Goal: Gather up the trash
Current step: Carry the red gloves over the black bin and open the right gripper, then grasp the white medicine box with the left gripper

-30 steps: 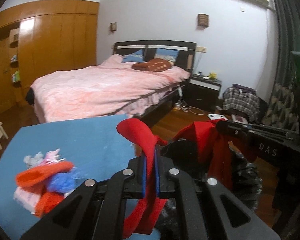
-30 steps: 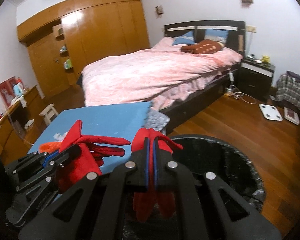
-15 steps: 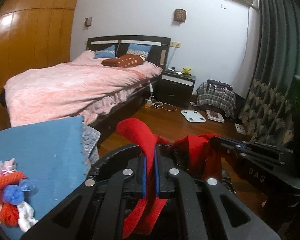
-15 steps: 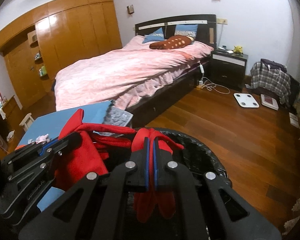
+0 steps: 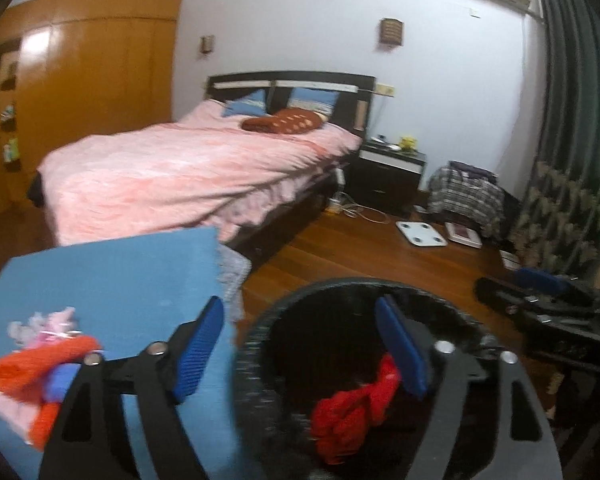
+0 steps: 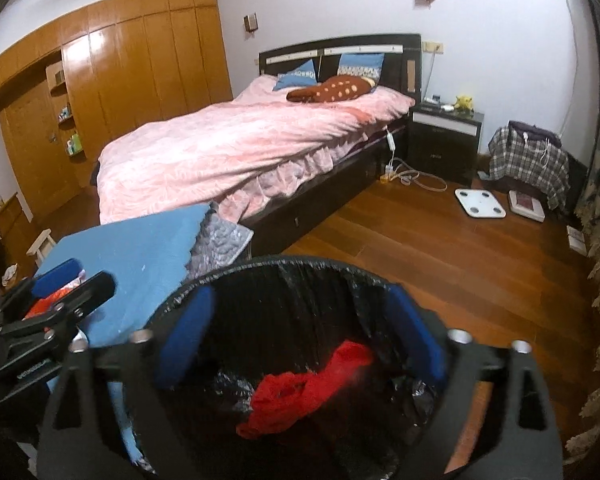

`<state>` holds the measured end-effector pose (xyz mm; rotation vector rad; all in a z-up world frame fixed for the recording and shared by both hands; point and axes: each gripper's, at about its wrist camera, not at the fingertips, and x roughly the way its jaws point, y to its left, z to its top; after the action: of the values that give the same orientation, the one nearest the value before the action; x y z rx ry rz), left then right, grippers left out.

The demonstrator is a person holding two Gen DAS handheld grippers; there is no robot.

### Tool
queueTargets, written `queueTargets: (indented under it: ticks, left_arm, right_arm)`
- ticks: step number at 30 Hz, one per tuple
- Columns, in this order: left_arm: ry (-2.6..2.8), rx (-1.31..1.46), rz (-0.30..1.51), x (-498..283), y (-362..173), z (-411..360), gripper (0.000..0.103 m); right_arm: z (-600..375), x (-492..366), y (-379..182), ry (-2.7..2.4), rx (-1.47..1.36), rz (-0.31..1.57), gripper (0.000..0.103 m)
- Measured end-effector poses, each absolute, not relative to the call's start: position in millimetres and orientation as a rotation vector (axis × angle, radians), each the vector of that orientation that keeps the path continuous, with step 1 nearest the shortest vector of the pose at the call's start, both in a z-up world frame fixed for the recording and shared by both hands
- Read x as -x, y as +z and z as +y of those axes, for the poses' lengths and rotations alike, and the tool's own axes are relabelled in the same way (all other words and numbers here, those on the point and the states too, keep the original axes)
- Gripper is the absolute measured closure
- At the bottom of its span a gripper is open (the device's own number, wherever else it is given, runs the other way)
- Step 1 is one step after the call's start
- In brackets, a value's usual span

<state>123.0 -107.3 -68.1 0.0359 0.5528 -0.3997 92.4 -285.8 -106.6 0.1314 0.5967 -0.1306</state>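
The jaws of the right gripper are seen spreading apart, their blue ridged pads wide of each other, with nothing pressed between them. Directly below the gap, a crumpled red cloth lies loose inside the round black bin lined with a black plastic bag. The jaws of the left gripper are likewise opening and grip nothing; in the left wrist view the same red cloth is seen past the right-hand pad, down in the bin. Just beside the bin, on its left, a table covered with a blue cloth is found. At its near left corner rests a small heap of soft scraps in orange, blue, pink and white, close by the left finger of the left gripper. A grey quilted cover hangs over the table edge nearest the bin. Beyond, a bed spread with a pink quilt is set against a dark headboard, with a dark nightstand beside it. A white bathroom scale lies on the brown wooden floor, and a tall wooden wardrobe lines the left wall.
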Motion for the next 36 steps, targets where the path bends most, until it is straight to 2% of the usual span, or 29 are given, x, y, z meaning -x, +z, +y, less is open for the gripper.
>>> queueTargets:
  ticks: [2,7,20,32,36]
  left_arm:
    - [-0.365,-0.041,0.549,-121,-68,-93,0.016]
    - [-0.271,-0.037,0.547,-112,-66,-52,0.013]
    - [-0.067,-0.034,0.539,-93,-70,32,0.013]
    - [0.108,-0.025,0.588,-89,-101,103,0.013]
    - [0.146,-0.005,0.611,-92,-114,124,0.017]
  right_arm:
    - [-279,-94,-103,-0.127,-0.133,0.586,0.007]
    - [-251,-105,-100,-0.067,-0.130,0.584,0.006]
    - [-162,-136,-106,0.110,-0.096,0.610,0.006]
    - [-90,-153,-129,0.218,-0.039,0.649,0.007]
    - [-72,-159,-138,0.237,-0.018,0.662,0.007]
